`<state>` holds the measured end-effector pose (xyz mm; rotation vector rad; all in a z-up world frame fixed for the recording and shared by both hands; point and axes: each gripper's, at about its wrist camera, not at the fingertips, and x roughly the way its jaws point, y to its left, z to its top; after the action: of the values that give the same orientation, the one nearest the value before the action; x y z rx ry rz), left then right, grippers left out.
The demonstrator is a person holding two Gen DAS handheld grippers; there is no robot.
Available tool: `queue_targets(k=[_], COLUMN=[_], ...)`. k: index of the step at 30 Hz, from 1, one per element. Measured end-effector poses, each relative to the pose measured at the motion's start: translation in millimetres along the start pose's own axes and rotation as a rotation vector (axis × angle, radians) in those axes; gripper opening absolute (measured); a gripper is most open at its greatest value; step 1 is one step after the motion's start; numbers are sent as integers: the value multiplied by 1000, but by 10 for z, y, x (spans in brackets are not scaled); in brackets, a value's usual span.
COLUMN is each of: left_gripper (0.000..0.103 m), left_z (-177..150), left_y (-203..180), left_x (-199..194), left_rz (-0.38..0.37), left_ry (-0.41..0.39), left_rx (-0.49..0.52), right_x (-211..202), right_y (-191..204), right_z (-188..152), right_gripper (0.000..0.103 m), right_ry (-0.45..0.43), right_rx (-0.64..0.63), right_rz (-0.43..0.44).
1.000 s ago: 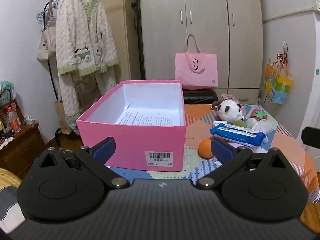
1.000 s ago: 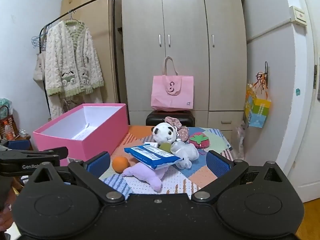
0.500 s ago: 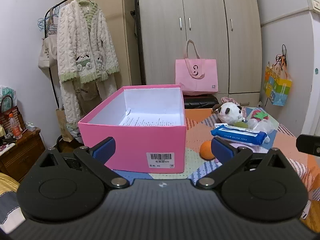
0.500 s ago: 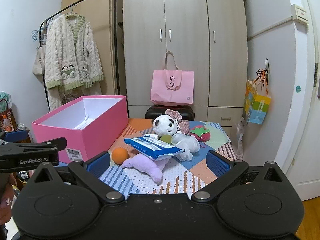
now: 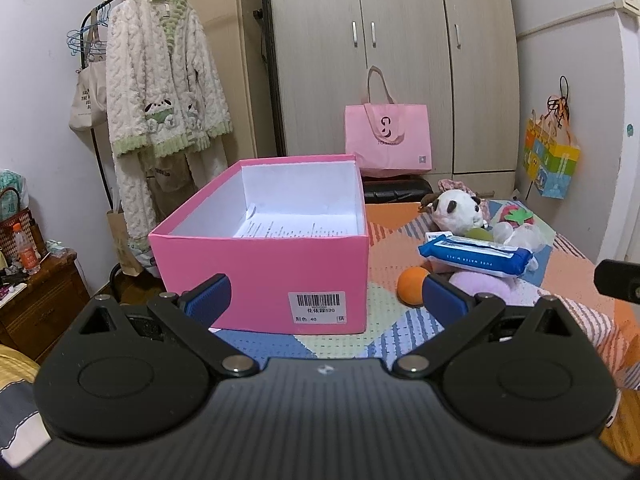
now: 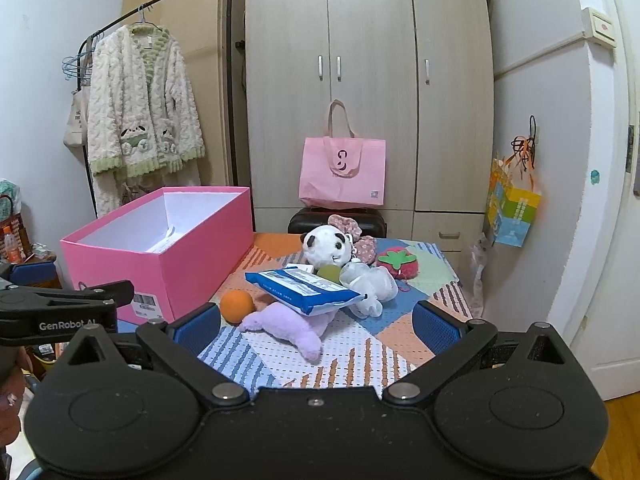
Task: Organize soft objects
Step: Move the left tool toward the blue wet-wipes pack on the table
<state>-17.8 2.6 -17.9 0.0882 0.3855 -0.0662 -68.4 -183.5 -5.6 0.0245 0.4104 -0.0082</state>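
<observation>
Now we note both viewpoints sit slightly higher and steadier than a second ago; the wardrobe fills more of each frame, while nothing on the tabletop has moved. Left gripper has its jaws spread wide and empty, facing the barcode end of the pink box. Right gripper is likewise spread and empty, aimed at the heap of soft things. The box holds only a printed sheet; no toy is in it. Heap lies right of the box: panda plush, strawberry plush, white plush, purple plush under a blue wipes pack, orange ball just beside it. We judge the sorting has not begun; the purple plush looks the nearest first pick for the right gripper.
</observation>
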Motion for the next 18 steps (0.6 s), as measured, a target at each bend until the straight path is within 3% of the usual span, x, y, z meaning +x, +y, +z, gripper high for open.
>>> queue_targets(k=[18], left_gripper=[103], left_z=[-55], left_y=[-15], left_x=[111], left_rz=[-29], left_ry=[57], left_rx=[-14], right_x=[38], right_y=[-69], right_z=[-56], right_gripper=[103], right_ry=[2], right_rx=[19], right_rz=[-19])
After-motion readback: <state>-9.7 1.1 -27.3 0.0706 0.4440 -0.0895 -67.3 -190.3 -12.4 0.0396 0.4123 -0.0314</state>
